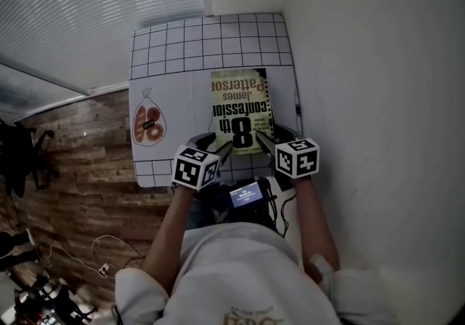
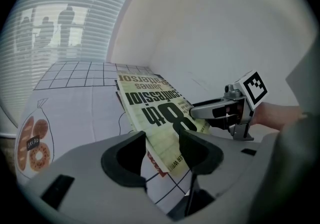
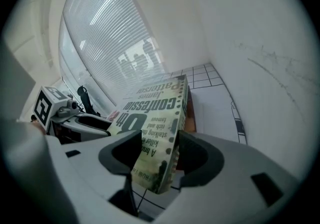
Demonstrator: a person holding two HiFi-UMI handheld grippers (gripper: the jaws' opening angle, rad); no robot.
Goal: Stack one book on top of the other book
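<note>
From the head view we see the green book [image 1: 241, 105] on the gridded table [image 1: 167, 54]. Its long axis runs straight away from us and its title reads upside down. The left gripper [image 1: 227, 147] and right gripper [image 1: 263, 138] meet its near corners.

In the left gripper view the left gripper [image 2: 162, 150] has its jaws closed on the green book's [image 2: 155, 102] near edge. Only here a red corner of the lower book [image 2: 154, 162] peeks out beneath, and the right gripper [image 2: 197, 112] clasps the far side.

The right gripper view shows the right gripper [image 3: 157, 153] clamping the green book [image 3: 155, 113] at its corner, tilted over the orange lower book [image 3: 191, 118], with the left gripper [image 3: 107, 124] beside it.
</note>
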